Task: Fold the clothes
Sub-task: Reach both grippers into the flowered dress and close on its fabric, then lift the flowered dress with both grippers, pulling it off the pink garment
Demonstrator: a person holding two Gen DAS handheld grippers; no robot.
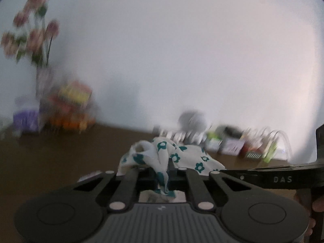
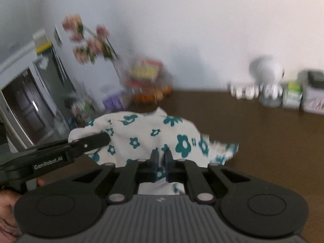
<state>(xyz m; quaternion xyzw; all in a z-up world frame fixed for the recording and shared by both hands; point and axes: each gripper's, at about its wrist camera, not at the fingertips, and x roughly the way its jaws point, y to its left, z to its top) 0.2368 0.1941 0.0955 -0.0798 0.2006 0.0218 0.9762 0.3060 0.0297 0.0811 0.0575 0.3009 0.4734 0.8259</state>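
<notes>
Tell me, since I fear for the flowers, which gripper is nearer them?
Left. The left gripper, shut on the floral garment, sits on the flowers' side; the right gripper grips it farther away.

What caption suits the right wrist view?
Right gripper shut on floral garment over the brown table, left gripper alongside.

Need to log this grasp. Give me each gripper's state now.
Left gripper: shut on the floral cloth.
Right gripper: shut on the same cloth.
</notes>
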